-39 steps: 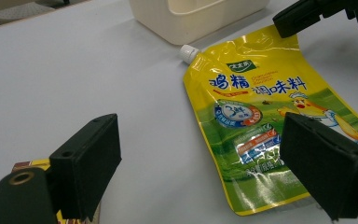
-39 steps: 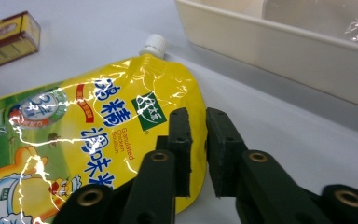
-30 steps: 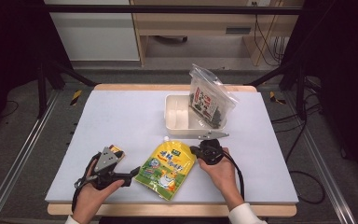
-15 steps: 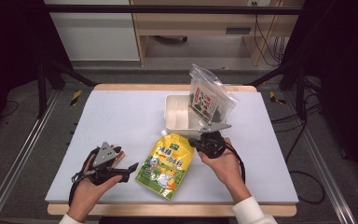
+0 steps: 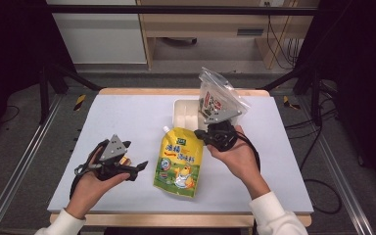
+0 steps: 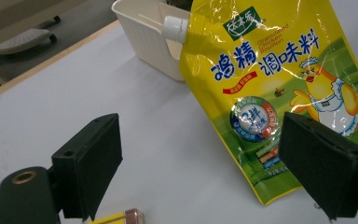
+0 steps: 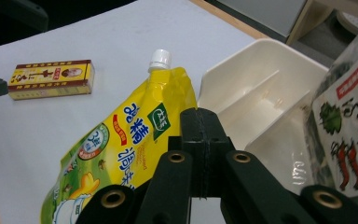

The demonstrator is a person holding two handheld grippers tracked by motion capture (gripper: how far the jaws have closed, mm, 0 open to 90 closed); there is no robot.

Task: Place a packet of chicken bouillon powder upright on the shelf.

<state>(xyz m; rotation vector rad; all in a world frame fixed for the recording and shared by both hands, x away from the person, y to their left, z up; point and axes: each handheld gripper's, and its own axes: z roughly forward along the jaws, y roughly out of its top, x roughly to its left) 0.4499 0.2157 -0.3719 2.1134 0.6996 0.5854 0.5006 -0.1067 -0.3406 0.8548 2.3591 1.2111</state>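
A yellow spouted seasoning pouch (image 5: 178, 161) (image 6: 270, 70) (image 7: 135, 135) lies flat at the table's middle front, its white cap toward a white divided tray (image 5: 183, 108) (image 6: 140, 28) (image 7: 261, 60). My left gripper (image 5: 138, 170) (image 6: 200, 163) hovers left of the pouch, jaws open wide with nothing between them. Beneath it lies a small yellow box (image 5: 124, 160) (image 7: 51, 79) (image 6: 116, 218). My right gripper (image 5: 201, 135) (image 7: 200, 121) hangs over the pouch's top right corner beside the tray, jaws shut on nothing.
A clear plastic bag of dried spices (image 5: 220, 98) (image 7: 349, 126) stands leaning in the tray's right part. The white tabletop (image 5: 127, 117) has a wooden edge; black frame legs and cables stand around the table.
Both hands have lifted their grippers off the table. The right one moved up the picture toward the tray; the left one now hides most of the yellow box.
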